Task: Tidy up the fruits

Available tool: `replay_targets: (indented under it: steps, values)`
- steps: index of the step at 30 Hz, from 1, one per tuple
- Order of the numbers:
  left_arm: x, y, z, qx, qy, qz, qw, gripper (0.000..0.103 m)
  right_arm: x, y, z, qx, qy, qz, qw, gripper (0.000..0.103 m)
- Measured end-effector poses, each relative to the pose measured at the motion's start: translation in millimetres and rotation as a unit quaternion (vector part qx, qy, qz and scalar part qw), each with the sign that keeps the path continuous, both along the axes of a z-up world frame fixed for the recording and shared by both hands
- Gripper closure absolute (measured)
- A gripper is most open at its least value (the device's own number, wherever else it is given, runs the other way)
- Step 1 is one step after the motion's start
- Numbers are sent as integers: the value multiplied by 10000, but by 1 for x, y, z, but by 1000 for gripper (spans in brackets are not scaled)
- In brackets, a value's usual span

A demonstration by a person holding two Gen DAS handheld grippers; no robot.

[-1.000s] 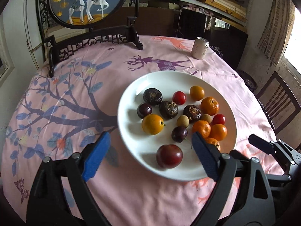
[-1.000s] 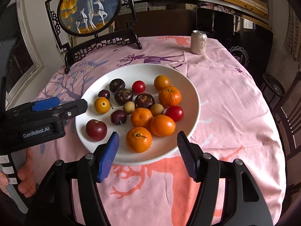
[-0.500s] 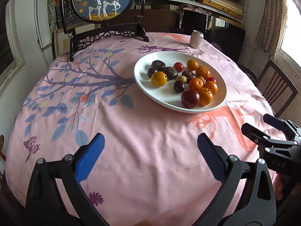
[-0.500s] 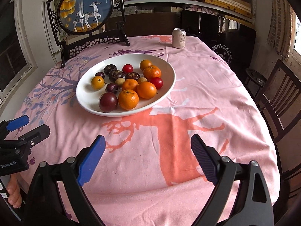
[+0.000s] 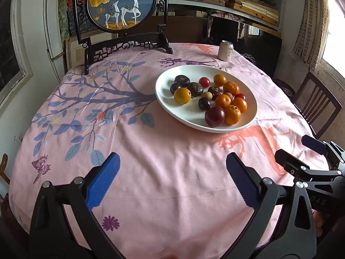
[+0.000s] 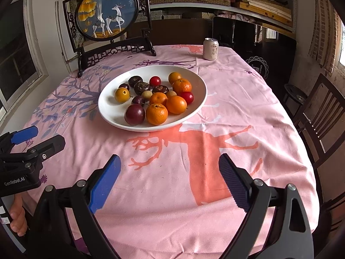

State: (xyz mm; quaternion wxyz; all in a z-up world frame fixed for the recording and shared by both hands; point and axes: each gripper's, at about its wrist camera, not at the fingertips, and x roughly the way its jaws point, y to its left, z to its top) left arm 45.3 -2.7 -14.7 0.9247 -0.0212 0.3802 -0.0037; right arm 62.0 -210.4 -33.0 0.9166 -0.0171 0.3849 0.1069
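Note:
A white plate (image 5: 168, 99) (image 6: 107, 112) sits on the pink tablecloth and holds several fruits: oranges (image 5: 232, 114) (image 6: 156, 114), a dark red plum (image 5: 214, 116) (image 6: 134, 114), a yellow fruit (image 5: 182, 96) (image 6: 122, 95), dark passion fruits (image 5: 195, 89) (image 6: 142, 88), small red fruits (image 5: 204, 82) (image 6: 155, 81). My left gripper (image 5: 172, 177) is open and empty, held back over the cloth near the table's front. My right gripper (image 6: 169, 177) is open and empty, also well short of the plate. Each gripper shows at the edge of the other's view.
A drink can (image 5: 225, 50) (image 6: 210, 49) stands at the far right of the table. A framed deer screen on a dark stand (image 5: 121, 6) (image 6: 107, 13) stands at the back. A wooden chair (image 6: 319, 116) is at the right of the table.
Both grippers have pulled back from right over the plate toward the table's front edge. The plate and fruits now lie farther away. Both stay open.

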Motion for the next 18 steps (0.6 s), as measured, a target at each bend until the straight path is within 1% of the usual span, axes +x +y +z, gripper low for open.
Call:
replay_targets:
  steps: [5,11,16,18]
  values:
    - [1,-2,-1,65,29,-23,10000,2,0,0,0,10,10,10,10000,11]
    - [3,-2,-2,22,28,-44,10000,2,0,2,-1,16,40,16,10000,11]
    - [4,-1,-4,39,101,5,9999,2,1,3,-2,13,47,23,10000,11]
    - [4,0,-5,-20,134,24,9999,2,1,3,-2,30,59,30,10000,11]
